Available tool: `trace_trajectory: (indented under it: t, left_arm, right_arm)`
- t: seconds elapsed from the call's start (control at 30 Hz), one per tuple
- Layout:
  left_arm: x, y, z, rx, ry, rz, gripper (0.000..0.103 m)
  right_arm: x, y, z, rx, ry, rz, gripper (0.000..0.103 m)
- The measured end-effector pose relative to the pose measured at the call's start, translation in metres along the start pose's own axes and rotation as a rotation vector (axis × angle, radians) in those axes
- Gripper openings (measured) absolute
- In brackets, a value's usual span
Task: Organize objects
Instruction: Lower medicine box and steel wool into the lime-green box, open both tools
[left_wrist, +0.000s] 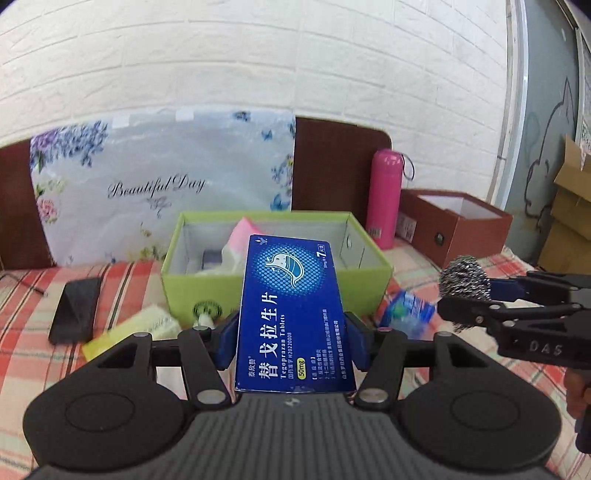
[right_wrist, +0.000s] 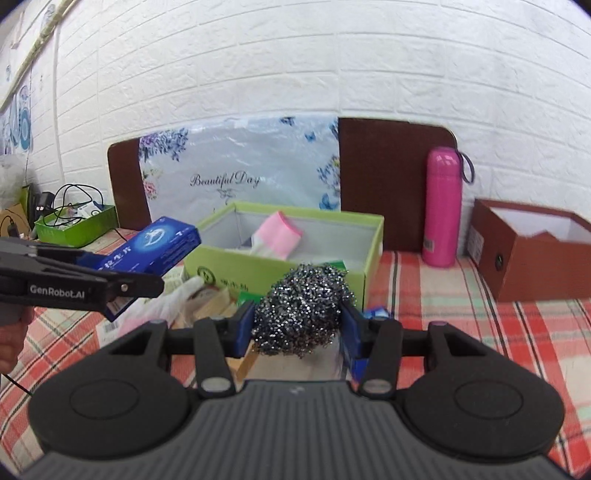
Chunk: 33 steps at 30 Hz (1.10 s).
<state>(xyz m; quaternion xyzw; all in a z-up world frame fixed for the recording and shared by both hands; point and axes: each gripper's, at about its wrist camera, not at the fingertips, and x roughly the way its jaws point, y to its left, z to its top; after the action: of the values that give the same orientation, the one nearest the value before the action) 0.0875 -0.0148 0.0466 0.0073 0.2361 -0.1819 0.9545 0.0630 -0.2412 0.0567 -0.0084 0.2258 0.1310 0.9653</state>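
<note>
My left gripper (left_wrist: 291, 339) is shut on a blue medicine box (left_wrist: 291, 314), held above the checked cloth just in front of the green open box (left_wrist: 192, 288). The medicine box also shows in the right wrist view (right_wrist: 155, 247), left of the green box (right_wrist: 280, 269). My right gripper (right_wrist: 299, 328) is shut on a steel wool ball (right_wrist: 303, 310), near the green box's front right corner. The steel wool ball also shows at the right of the left wrist view (left_wrist: 463, 280). A pink packet (right_wrist: 277, 236) leans inside the green box.
A pink flask (right_wrist: 441, 206) and a brown open box (right_wrist: 532, 251) stand to the right. A black phone (left_wrist: 75, 310), a yellow-green pack (left_wrist: 136, 328) and a blue packet (left_wrist: 406, 310) lie on the cloth. A floral bag (left_wrist: 162, 184) leans against the headboard behind.
</note>
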Motion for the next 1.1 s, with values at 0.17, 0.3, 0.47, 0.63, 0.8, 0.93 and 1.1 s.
trace_trajectory:
  t: [0.17,0.3,0.47,0.63,0.8,0.93,1.1]
  left_arm:
    - [0.027,0.007,0.033,-0.022,-0.016,-0.015,0.061]
    - [0.055,0.010,0.057,-0.028,-0.021,-0.009,0.061]
    - [0.094,0.013,0.077,-0.040,0.001,-0.023,0.061]
    - [0.139,0.020,0.084,-0.051,0.042,0.000,0.061]
    - [0.173,0.027,0.078,-0.047,0.096,0.012,0.061]
    - [0.189,0.032,0.071,-0.048,0.130,0.003,0.061]
    - [0.204,0.037,0.061,-0.056,0.148,-0.008,0.061]
  right_arm:
    - [0.033,-0.006,0.029,-0.046,-0.017,-0.020,0.048]
    - [0.066,-0.014,0.048,-0.083,-0.003,-0.035,0.048]
    - [0.110,-0.021,0.061,-0.122,0.034,-0.046,0.047]
    - [0.151,-0.025,0.064,-0.150,0.076,-0.043,0.048]
    - [0.188,-0.029,0.061,-0.153,0.139,-0.031,0.048]
    - [0.211,-0.031,0.054,-0.158,0.187,-0.019,0.048]
    - [0.227,-0.033,0.046,-0.148,0.231,-0.006,0.048]
